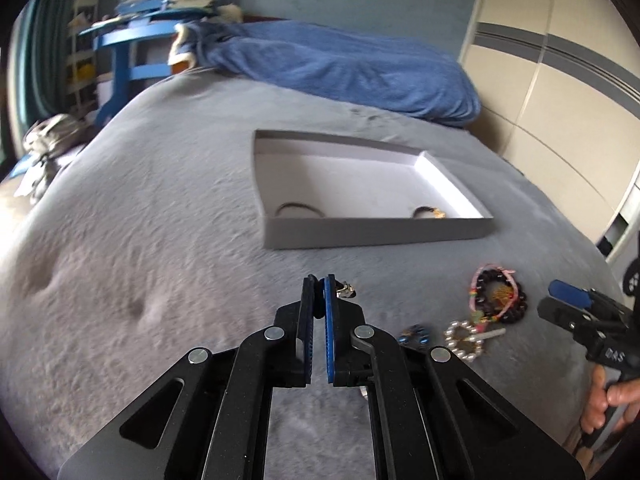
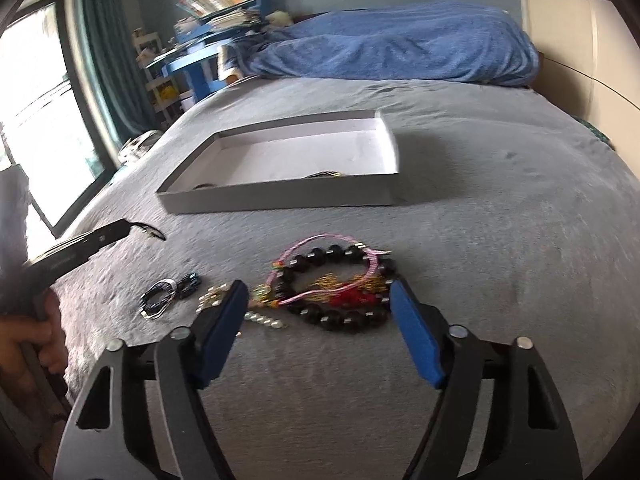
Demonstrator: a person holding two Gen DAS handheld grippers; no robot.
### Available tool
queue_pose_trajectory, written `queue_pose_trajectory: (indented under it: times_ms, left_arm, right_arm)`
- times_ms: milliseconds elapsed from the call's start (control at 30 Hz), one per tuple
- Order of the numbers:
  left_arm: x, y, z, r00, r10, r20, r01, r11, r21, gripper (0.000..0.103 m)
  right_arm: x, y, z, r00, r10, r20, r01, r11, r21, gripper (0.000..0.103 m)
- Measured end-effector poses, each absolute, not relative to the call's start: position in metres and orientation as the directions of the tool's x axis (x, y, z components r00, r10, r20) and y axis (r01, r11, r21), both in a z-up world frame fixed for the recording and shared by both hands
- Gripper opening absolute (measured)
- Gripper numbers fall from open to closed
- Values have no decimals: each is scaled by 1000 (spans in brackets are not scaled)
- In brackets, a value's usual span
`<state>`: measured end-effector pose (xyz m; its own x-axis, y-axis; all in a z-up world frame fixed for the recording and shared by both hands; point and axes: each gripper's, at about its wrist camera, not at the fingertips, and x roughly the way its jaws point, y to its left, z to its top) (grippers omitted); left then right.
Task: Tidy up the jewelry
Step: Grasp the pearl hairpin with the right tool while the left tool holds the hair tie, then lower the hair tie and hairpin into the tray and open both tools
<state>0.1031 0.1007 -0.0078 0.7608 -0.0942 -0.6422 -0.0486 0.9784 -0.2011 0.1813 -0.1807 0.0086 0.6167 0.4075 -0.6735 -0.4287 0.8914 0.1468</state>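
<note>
Black beaded bracelet (image 2: 340, 284), tangled with pink cord and gold and red threads, lies on the grey plush bedspread (image 2: 500, 240) between the right gripper's (image 2: 318, 308) parted blue pads, untouched. Left gripper (image 1: 319, 292) pinches a small dark piece, mostly hidden. Shallow white cardboard box (image 1: 376, 232) beyond hides its contents.
</note>
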Motion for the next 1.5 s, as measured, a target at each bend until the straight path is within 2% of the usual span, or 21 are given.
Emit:
queue_pose_trajectory:
  times_ms: [233, 500, 567, 733, 800, 1000, 1167, 1233, 1333, 1367, 1400, 1433, 1500]
  left_arm:
    - [106, 97, -22, 710, -76, -700, -66, 983, -173, 6]
    - [110, 101, -37, 662, -100, -743, -81, 976, -203, 6]
    - [110, 99, -38, 661, -90, -745, -83, 978, -192, 13]
    - [114, 99, -41, 659, -72, -749, -99, 978, -182, 21]
    - [115, 101, -43, 658, -73, -750, -110, 975, -191, 21]
    - [115, 104, -43, 657, -77, -750, -116, 973, -201, 24]
    - [120, 100, -46, 648, -84, -757, -99, 976, -193, 35]
    - [123, 99, -47, 645, -85, -759, -95, 977, -190, 35]
    - [125, 98, -47, 646, -91, -758, -88, 977, -193, 33]
    - [124, 99, -46, 648, -93, -756, -86, 977, -195, 20]
    - [124, 99, -46, 650, -97, -753, -85, 976, -198, 15]
    - [122, 100, -44, 658, -105, -746, -79, 975, -207, 5]
    - [120, 100, -40, 673, -104, -732, -71, 977, -203, 4]
  right_arm:
    - [177, -145, -5, 501, 458, -734, -565, 816, 124, 56]
    - [180, -127, -22, 468, 433, -771, -598, 797, 84, 54]
    - [183, -127, -24, 465, 434, -772, -599, 796, 88, 53]
    - [183, -123, -28, 430, 465, -774, -628, 770, 114, 18]
    - [177, -120, -28, 420, 470, -776, -647, 755, 108, 10]
    - [175, -123, -24, 412, 487, -771, -643, 754, 133, 10]
    - [183, -125, -25, 400, 507, -764, -621, 763, 181, 10]
    - [183, -125, -26, 392, 508, -767, -620, 762, 188, 10]
    - [182, -126, -24, 394, 516, -760, -622, 759, 193, 8]
    - [181, -127, -23, 395, 519, -758, -622, 758, 196, 7]
    - [181, -128, -21, 398, 522, -754, -619, 760, 199, 7]
    - [181, -129, -19, 403, 528, -748, -617, 760, 205, 7]
    - [181, -132, -15, 408, 542, -734, -613, 759, 219, 6]
